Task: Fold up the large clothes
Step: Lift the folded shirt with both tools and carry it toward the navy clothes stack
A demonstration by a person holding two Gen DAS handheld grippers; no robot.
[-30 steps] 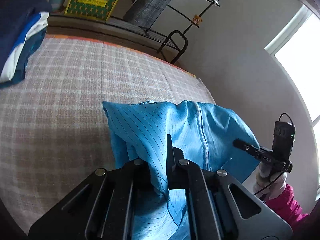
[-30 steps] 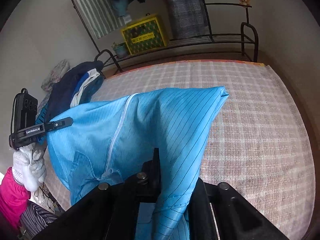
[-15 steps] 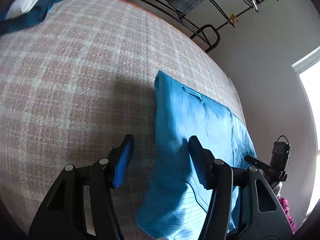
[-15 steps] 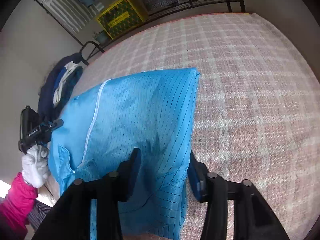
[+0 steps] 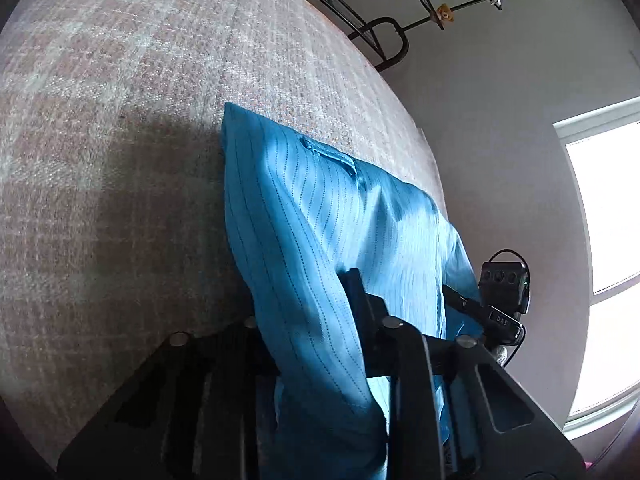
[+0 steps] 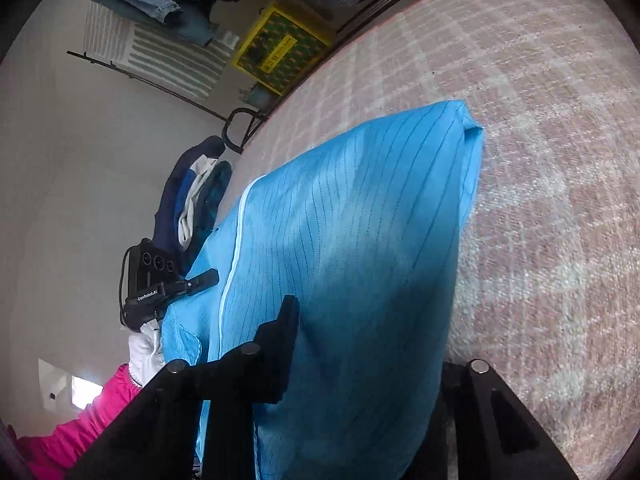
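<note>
Blue garment (image 5: 340,216) lies on the bed (image 5: 120,160); left gripper (image 5: 308,304) and right gripper (image 6: 360,340) jaws are closing, each grasping its fabric.

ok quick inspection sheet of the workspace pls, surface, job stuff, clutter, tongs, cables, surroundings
surface: plaid bed cover, mostly bare
job's things: blue garment, zipped, folded, near edge lifted
clutter: dark clothes pile at far edge
tongs: left tongs and right tongs closing with the blue fabric between them
cables: black lead on the opposite tool's camera
surroundings: metal rack, yellow box, window
</note>
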